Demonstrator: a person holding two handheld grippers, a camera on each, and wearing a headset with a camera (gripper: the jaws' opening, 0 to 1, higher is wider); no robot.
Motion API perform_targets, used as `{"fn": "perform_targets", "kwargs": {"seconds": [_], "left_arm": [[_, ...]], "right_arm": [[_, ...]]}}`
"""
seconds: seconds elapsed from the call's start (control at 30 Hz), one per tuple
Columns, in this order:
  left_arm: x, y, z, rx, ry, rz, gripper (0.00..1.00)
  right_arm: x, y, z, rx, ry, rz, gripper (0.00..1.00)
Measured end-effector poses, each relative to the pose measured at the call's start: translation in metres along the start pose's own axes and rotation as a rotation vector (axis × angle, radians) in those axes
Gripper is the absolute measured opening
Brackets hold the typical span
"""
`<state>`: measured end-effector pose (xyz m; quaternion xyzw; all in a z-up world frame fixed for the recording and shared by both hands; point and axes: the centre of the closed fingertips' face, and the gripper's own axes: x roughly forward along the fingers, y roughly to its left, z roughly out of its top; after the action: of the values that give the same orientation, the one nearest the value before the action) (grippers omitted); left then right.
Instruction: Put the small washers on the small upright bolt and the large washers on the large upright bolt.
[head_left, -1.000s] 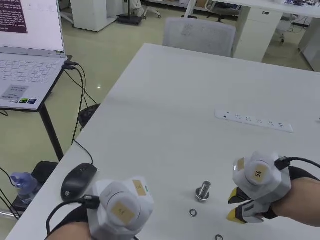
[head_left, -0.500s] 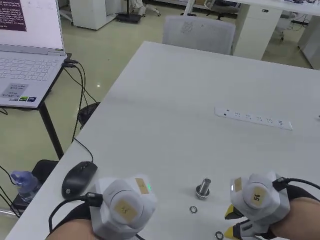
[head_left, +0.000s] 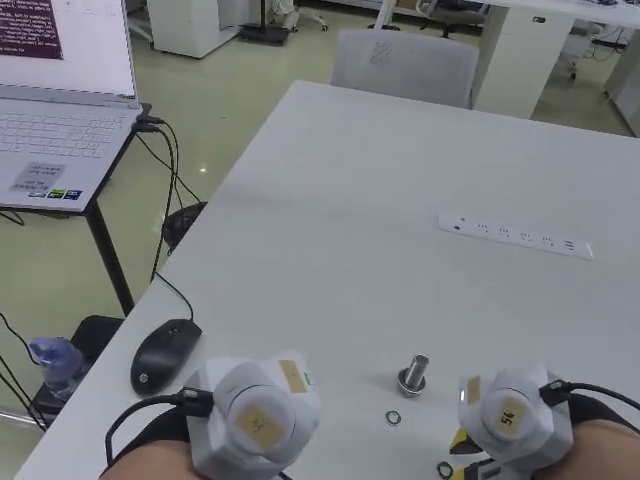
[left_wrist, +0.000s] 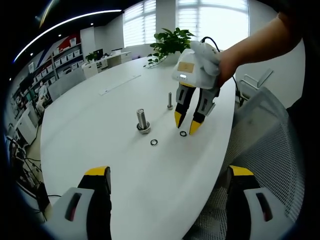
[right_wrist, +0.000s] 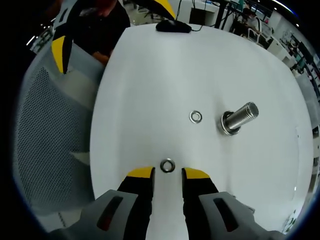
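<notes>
Your right gripper (right_wrist: 167, 172) points down at the white table (head_left: 350, 200), close to its near edge. Its yellow-tipped jaws are slightly parted and hold nothing. A washer (right_wrist: 167, 165) lies flat just ahead of the tips, in line with the gap between them.

To pick it up well, lower the tips until they straddle the ring, then close on its outer edge. It is thin and will likely slide if only one jaw touches it.

A second washer (right_wrist: 195, 117) lies further in, near the large upright bolt (right_wrist: 239, 117). The small upright bolt (left_wrist: 170, 100) stands beyond, apart from both. I cannot tell which size either washer is, so check the ring against the bolts first.

Your left gripper (left_wrist: 167, 172) hangs low and level, facing the right one, its jaws wide apart and empty.
</notes>
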<state>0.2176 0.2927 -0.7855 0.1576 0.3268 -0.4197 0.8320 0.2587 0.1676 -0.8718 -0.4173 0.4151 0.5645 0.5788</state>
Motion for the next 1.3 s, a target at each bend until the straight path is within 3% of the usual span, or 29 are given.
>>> {"fn": "perform_targets", "kwargs": {"seconds": [0.53, 1.3], "left_arm": [[-0.0022, 0.0005, -0.0043, -0.005, 0.007, -0.004, 0.92], [-0.0022, -0.0013, -0.0031, -0.007, 0.003, -0.005, 0.89]], "right_arm": [[0.0062, 0.0009, 0.0010, -0.003, 0.011, 0.002, 0.21], [0.0072, 0.0031, 0.0014, -0.047, 0.069, 0.007, 0.13]]}}
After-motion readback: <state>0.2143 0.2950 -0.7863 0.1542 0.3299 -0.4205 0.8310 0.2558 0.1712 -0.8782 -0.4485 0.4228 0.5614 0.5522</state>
